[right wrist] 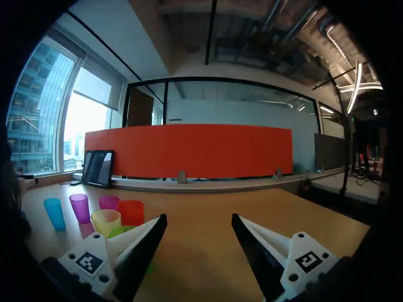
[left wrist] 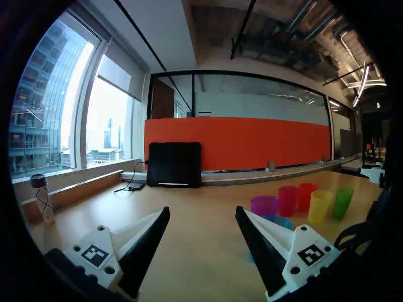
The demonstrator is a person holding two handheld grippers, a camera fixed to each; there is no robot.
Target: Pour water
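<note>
Several coloured plastic cups stand in a cluster on the wooden table (left wrist: 201, 241). In the left gripper view, purple (left wrist: 264, 205), pink (left wrist: 287, 200), orange (left wrist: 306, 195), yellow (left wrist: 320, 205) and green (left wrist: 343, 202) cups sit ahead to the right, and a blue cup (left wrist: 279, 221) is partly hidden behind the right finger. The left gripper (left wrist: 202, 209) is open and holds nothing. In the right gripper view, the blue cup (right wrist: 54, 213), purple cup (right wrist: 79, 207), orange cup (right wrist: 131, 212) and yellow cup (right wrist: 106, 221) stand at the left. The right gripper (right wrist: 199, 216) is open above the table (right wrist: 201, 251), holding nothing.
A clear bottle with a dark cap (left wrist: 43, 199) stands at the table's left edge by the window. A black tablet (left wrist: 174, 164) leans against the orange divider (left wrist: 237, 141) at the back, with a cable beside it. Another desk (right wrist: 347, 183) lies off to the right.
</note>
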